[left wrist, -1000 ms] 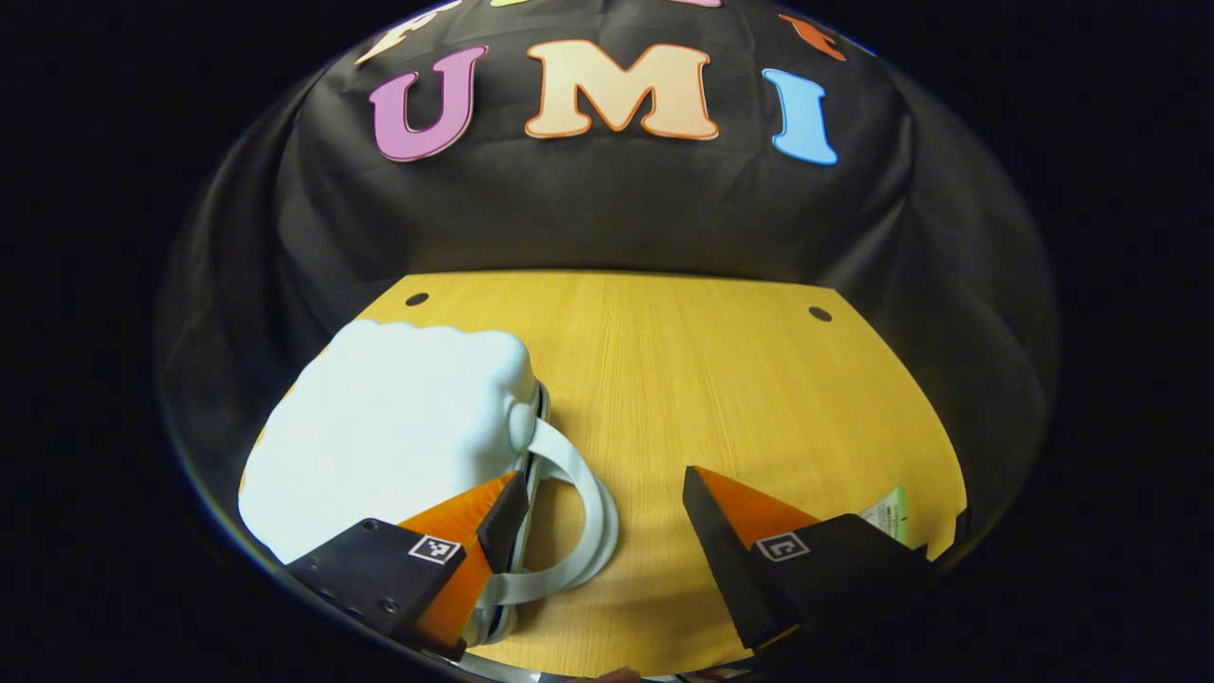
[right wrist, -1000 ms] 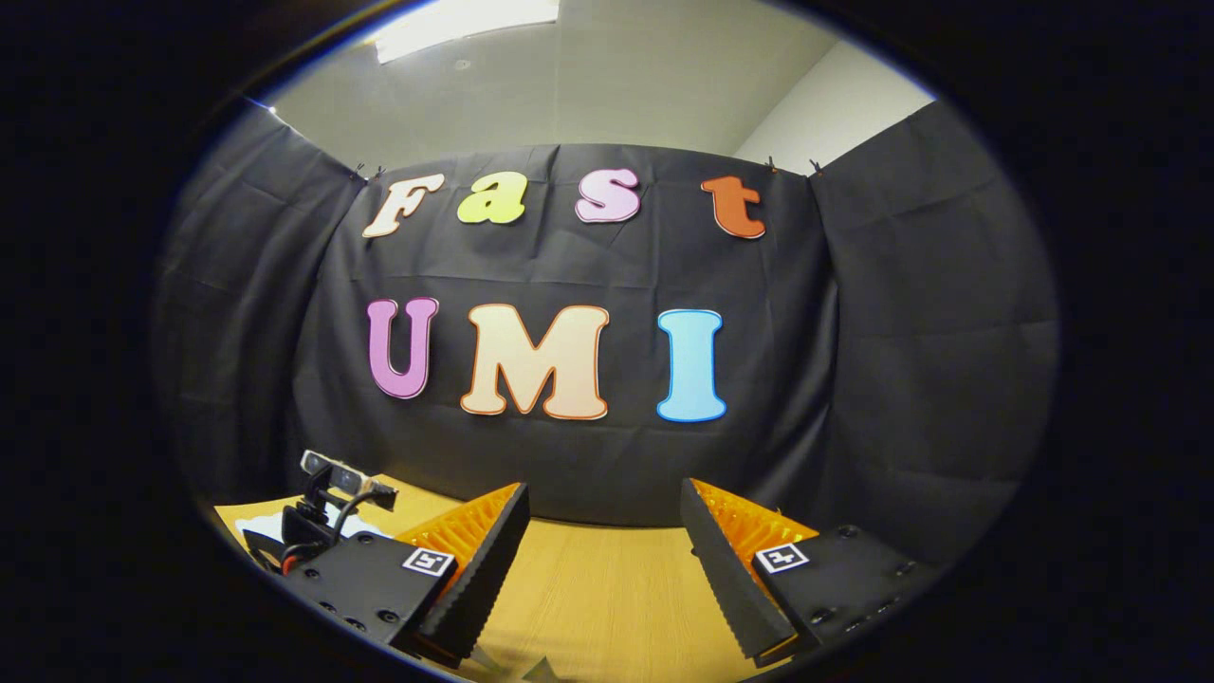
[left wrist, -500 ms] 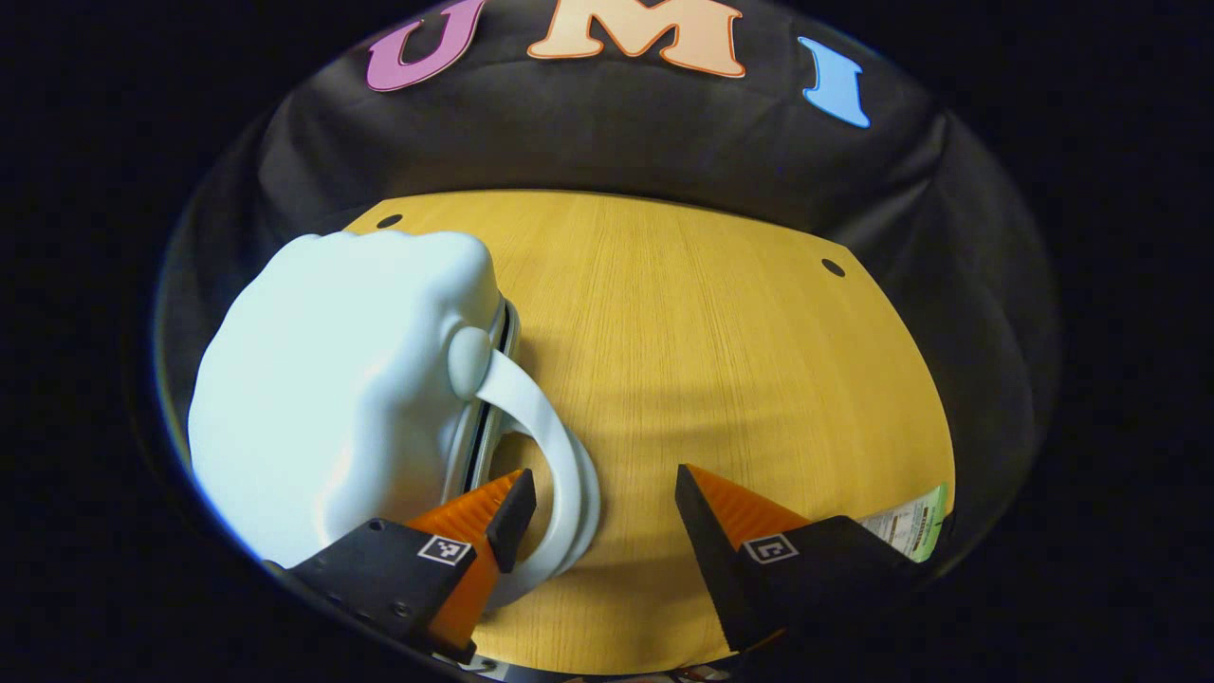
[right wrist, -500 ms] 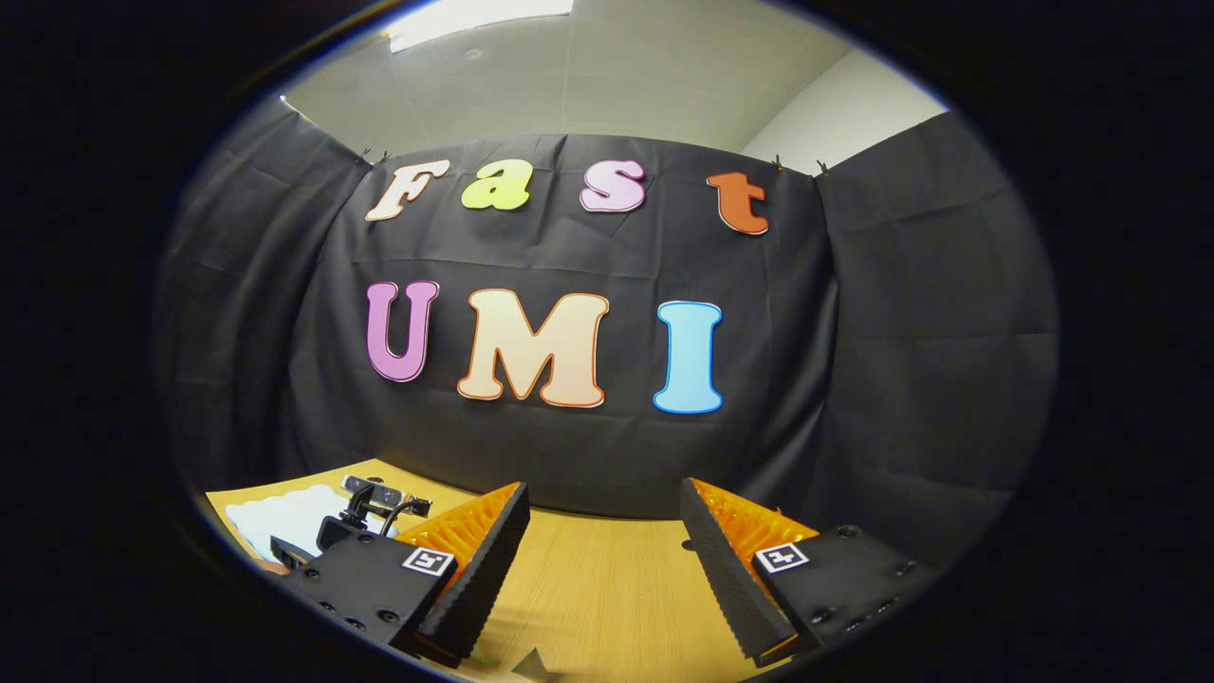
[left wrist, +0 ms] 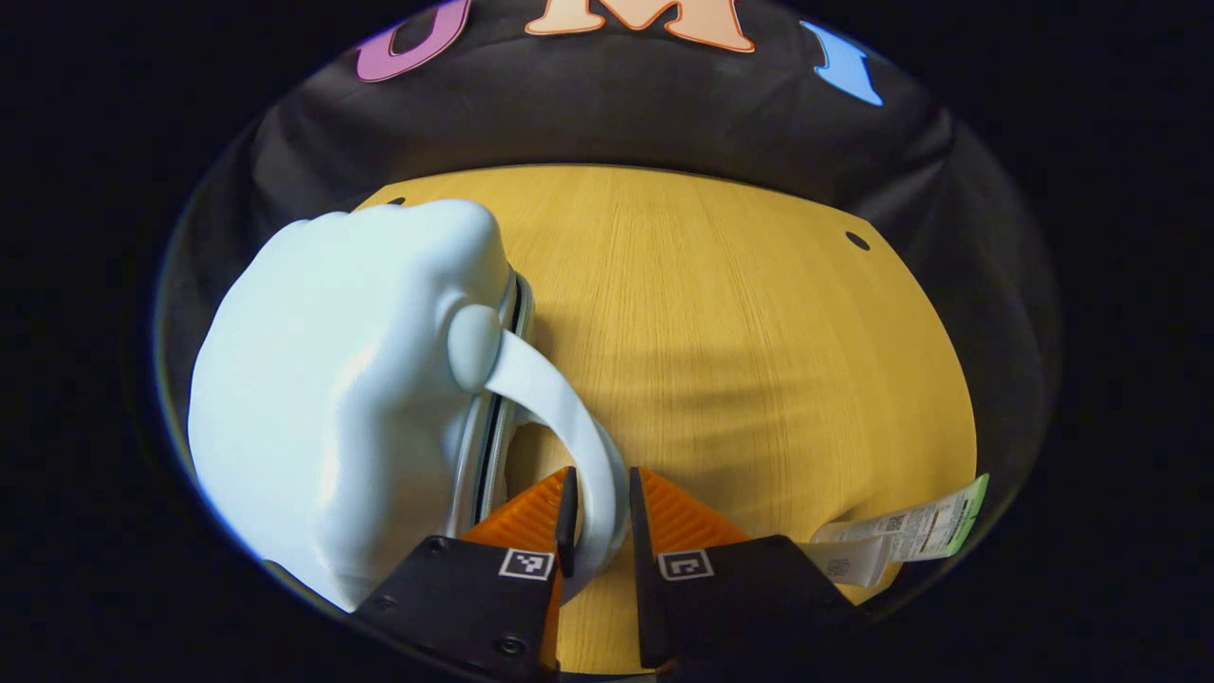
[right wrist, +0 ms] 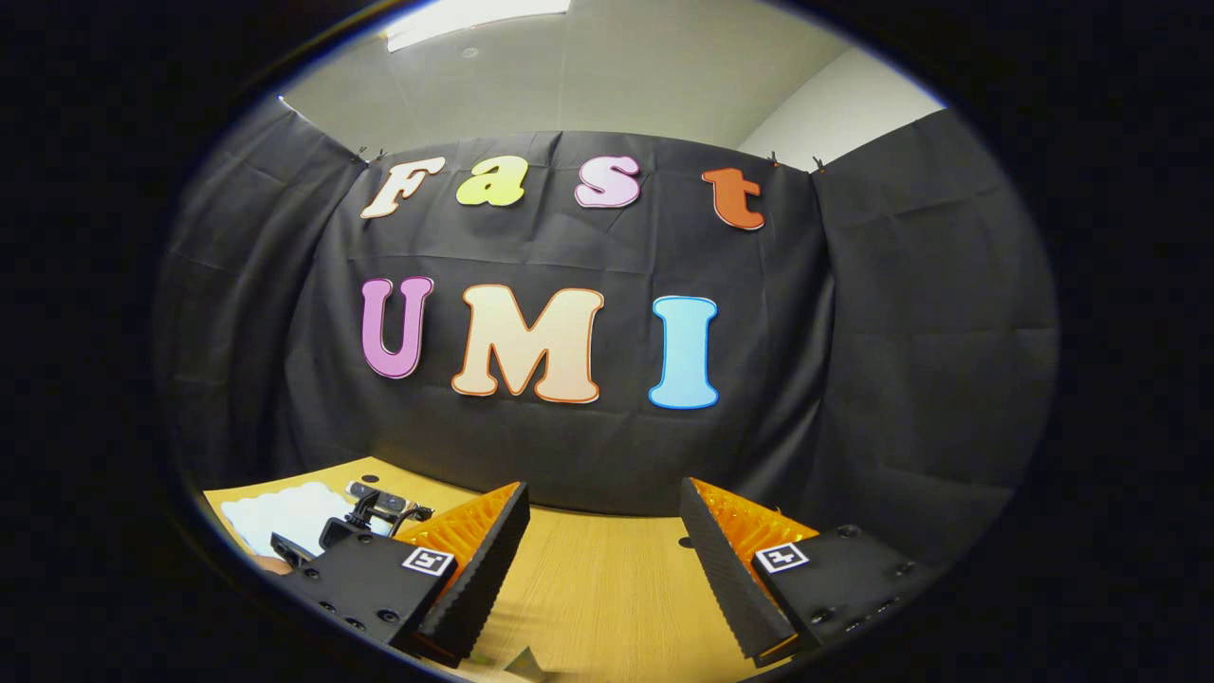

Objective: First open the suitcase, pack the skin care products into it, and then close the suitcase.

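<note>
Already your left gripper (left wrist: 596, 517) was clamped on the handle (left wrist: 569, 417) of the pale suitcase (left wrist: 341, 398), shut at centre-left on the wooden table (left wrist: 759, 341). Your right gripper (right wrist: 602, 560) waited, fingers apart. Opening, packing the skin care tube (left wrist: 901, 541) at lower right, and closing remained.

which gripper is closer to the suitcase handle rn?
Left. The left gripper is shut on the suitcase handle, a finger on each side of the loop. The right gripper hangs open over the table, with the suitcase far off.
</note>
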Demonstrator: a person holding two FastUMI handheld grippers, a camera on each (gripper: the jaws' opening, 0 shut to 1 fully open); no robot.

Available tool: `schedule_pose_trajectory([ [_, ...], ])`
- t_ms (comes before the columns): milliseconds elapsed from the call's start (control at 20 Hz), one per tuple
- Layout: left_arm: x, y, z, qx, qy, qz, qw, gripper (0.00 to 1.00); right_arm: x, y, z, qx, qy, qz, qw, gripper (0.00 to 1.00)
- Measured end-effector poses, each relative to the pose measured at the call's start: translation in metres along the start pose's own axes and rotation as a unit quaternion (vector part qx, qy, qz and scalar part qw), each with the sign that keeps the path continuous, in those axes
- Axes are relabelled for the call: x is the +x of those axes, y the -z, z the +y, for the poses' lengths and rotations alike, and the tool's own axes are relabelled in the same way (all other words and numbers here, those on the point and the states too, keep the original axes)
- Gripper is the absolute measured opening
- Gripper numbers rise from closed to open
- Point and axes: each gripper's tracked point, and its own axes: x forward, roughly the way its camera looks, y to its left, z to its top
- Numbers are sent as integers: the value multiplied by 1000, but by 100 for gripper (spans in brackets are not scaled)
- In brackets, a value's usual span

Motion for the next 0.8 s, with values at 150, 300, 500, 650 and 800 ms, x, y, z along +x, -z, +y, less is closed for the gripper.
schedule_pose_trajectory([
  [150,-7,-6,-1,41,-6,-12,999,9,0,2,4,6,-6,-2,1000,99],
  [300,-13,-13,-6,71,-19,-20,997,5,1,2,7,12,-11,-4,1000,99],
  [500,-26,-24,-10,45,7,-27,999,2,2,4,12,16,-19,-6,1000,99],
  [650,-40,-38,-11,32,18,-38,999,2,3,5,23,24,-34,-5,999,99],
  [800,-60,-55,-3,29,27,-47,998,2,4,2,33,32,-44,-10,998,100],
])
